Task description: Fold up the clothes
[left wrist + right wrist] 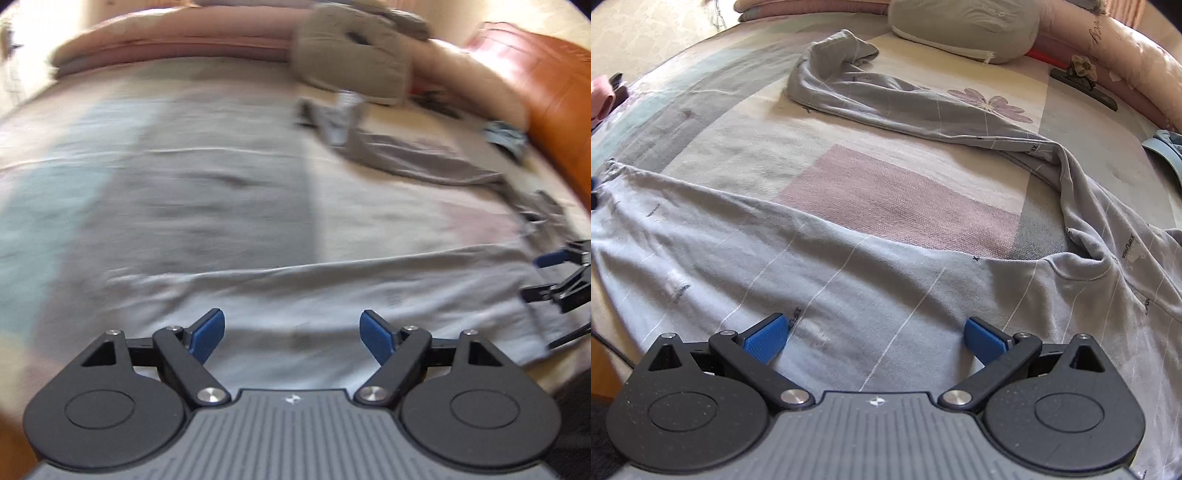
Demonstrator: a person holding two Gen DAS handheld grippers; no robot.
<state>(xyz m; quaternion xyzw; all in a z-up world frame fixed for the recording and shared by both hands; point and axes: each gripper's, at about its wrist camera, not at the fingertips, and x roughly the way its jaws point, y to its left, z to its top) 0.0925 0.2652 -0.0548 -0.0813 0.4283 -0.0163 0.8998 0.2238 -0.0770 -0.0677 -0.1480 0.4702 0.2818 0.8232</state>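
- Nearest the right wrist camera, the right gripper (875, 339) hangs with its jaws spread wide and nothing between the blue pads (764, 341); it grasps nothing.
- Directly under those pads lies the grey garment (849, 266), spread fairly flat across the near part of the bed, with thin white lines and small dark lettering printed on it.
- Over in the left wrist view, the left gripper (291, 336) is likewise released, its pads apart above the near edge of the same pale grey cloth, with no fabric pinched.
- That view is smeared by motion blur, so fine detail of the cloth cannot be made out there.
- At the right rim of the left view, the right gripper shows as black linkages with a blue pad, over the garment.
- Farther out, one long part of the garment (905, 107) curves away from the main body toward the head of the bed, ending in a crumpled cuff.
- Between the two parts, the patterned bedsheet (905, 199) shows a pink block and grey and cream patches.
- Beyond that, a grey pillow (964, 26) rests against a pink rolled quilt (1115, 55).
- An orange-brown headboard (554, 92) sits at the far right of the left view.
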